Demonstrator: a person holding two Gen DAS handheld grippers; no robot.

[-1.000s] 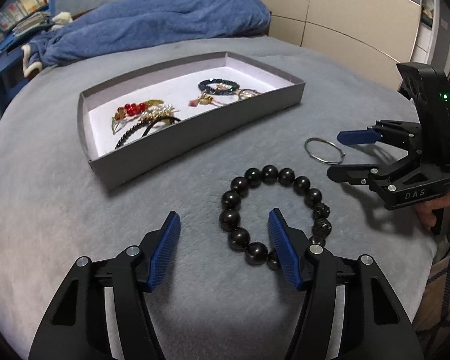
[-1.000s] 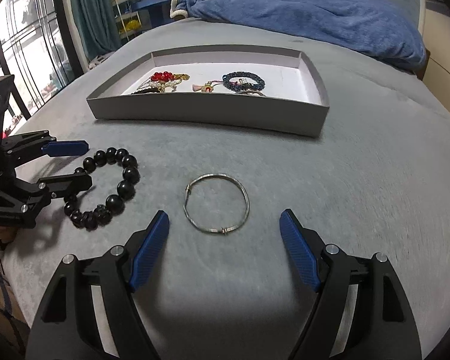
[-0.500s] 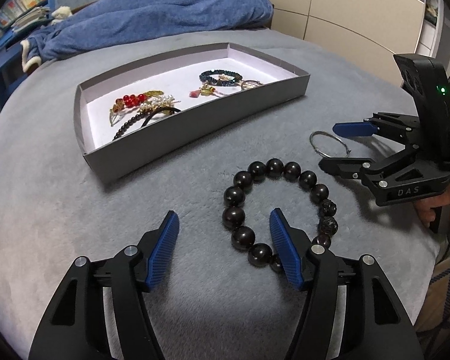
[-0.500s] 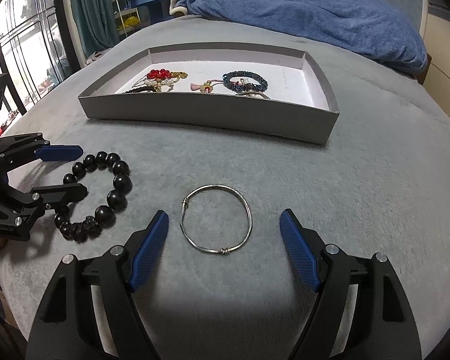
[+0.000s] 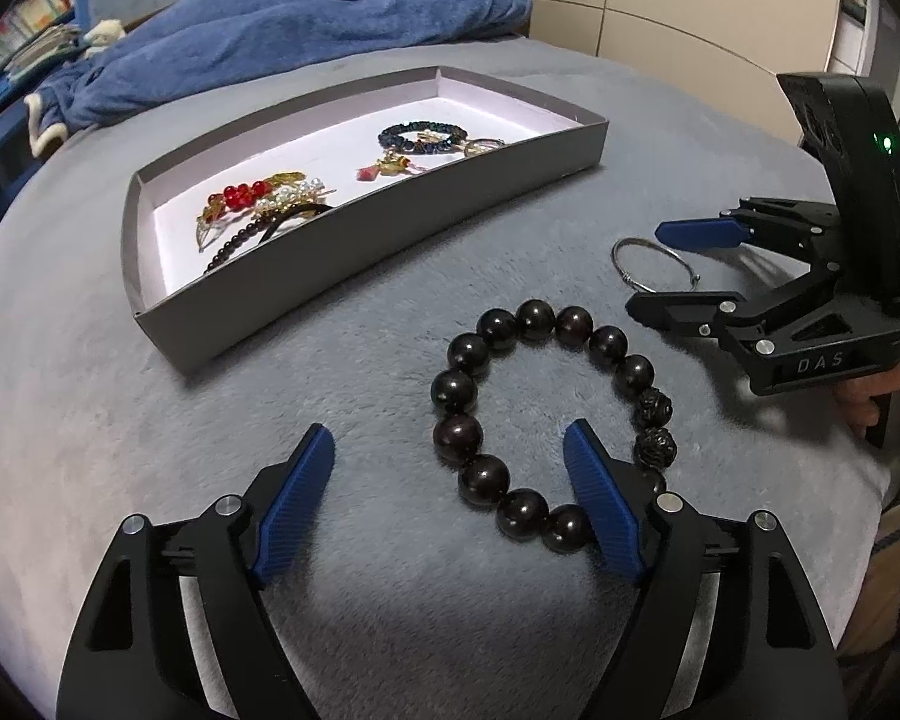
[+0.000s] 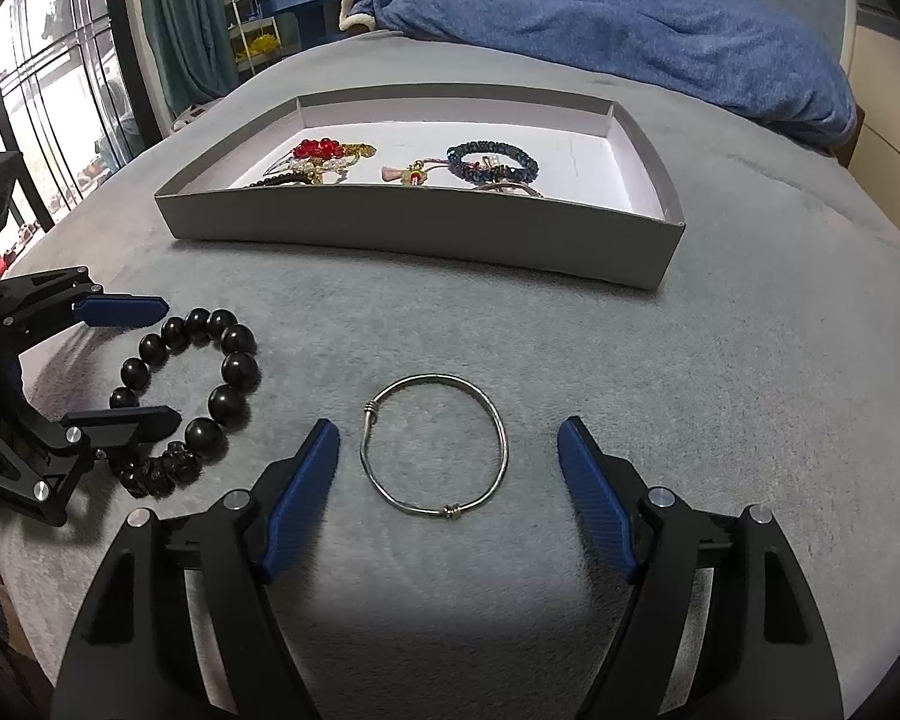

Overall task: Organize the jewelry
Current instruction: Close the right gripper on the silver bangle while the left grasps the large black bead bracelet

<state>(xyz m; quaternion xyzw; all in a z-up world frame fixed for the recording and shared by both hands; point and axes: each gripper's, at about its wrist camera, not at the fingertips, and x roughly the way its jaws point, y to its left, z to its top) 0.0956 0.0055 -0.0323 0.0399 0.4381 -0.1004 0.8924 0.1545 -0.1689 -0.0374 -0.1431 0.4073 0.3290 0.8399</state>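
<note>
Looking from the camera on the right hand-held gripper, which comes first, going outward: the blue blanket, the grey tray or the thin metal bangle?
1. Metal bangle, flat on the bed between the open fingers of the right hand-held gripper.
2. Grey tray, farther up the bed, jewelry inside.
3. Blue blanket, heaped beyond the tray.

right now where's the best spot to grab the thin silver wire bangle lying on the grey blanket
Probably across the thin silver wire bangle from above, pads closing on its left and right arcs. It lies flat on the grey blanket, centred between the open right hand-held gripper fingers, so nothing stands up to pinch. Avoid the wire-wrapped joints; the plain arcs are smoother.
</note>
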